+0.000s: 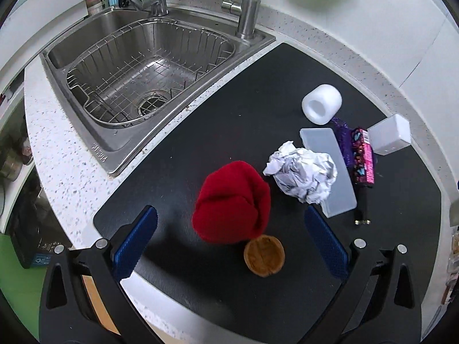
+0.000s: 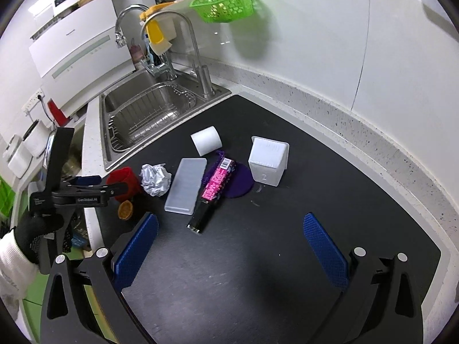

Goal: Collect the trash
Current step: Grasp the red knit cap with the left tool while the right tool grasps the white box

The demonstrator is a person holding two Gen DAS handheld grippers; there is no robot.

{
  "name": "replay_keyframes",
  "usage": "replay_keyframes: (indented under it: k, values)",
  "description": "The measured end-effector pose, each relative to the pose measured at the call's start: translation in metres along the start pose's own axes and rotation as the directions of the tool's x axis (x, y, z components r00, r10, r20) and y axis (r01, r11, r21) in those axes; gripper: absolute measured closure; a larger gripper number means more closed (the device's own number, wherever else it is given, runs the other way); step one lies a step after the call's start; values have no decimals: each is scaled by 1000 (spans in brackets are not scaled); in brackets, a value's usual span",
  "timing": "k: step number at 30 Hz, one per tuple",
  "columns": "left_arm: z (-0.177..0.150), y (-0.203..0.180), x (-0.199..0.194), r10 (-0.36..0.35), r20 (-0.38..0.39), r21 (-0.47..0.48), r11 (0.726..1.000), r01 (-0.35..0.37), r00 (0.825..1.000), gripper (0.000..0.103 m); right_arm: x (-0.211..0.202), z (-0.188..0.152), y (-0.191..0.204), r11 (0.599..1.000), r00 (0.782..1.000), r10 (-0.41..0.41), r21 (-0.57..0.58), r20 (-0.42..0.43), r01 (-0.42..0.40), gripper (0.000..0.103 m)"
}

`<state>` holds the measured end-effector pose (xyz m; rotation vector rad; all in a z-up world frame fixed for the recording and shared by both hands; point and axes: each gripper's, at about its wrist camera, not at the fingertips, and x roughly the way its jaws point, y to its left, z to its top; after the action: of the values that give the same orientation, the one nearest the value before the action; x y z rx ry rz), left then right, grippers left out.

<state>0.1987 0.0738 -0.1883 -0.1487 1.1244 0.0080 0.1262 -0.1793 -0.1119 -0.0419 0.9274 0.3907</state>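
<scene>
On the black mat (image 1: 258, 109) lie a red knitted hat (image 1: 232, 202), a brown walnut shell half (image 1: 264, 255), a crumpled paper ball (image 1: 301, 173), a flat translucent lid (image 1: 328, 169), a pink and purple wrapper (image 1: 362, 154), a white foam roll (image 1: 322, 103) and a white box (image 1: 390, 134). My left gripper (image 1: 231, 242) is open, its jaws on either side of the hat and shell, above them. My right gripper (image 2: 231, 246) is open and empty over bare mat, nearer than the paper ball (image 2: 155, 180), lid (image 2: 186, 185), wrapper (image 2: 219, 179) and box (image 2: 268, 160).
A steel sink (image 1: 149, 66) with a wire rack and two taps lies left of the mat. A green basket (image 2: 223, 1) hangs on the white wall. A speckled counter edge (image 2: 373, 143) borders the mat. The left gripper's body (image 2: 77, 195) shows at the right wrist view's left.
</scene>
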Motion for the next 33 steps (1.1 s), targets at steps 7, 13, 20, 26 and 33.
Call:
replay_keyframes:
  k: [7,13,20,26,33]
  values:
    - [4,0,11,-17,-37,18,1000,17,999,63,12,8,-7,1000,1000,-3,7,-17,3,6]
    - [7,-1,-7,-23,7,29,999,23,1000,70,23,18,-15,1000,1000,-12,27,-22,13,6]
    - [11,-4,-43,-20,59,42,999,18,998,71,44,36,-22,999,999,-42,22,-35,43,6]
    - [9,-11,-69,-21,104,62,998,15,994,71,76,52,-33,996,994,-66,52,-83,70,6]
    - [4,-11,-85,-20,139,56,998,12,990,71,106,56,-45,989,986,-101,91,-134,114,6]
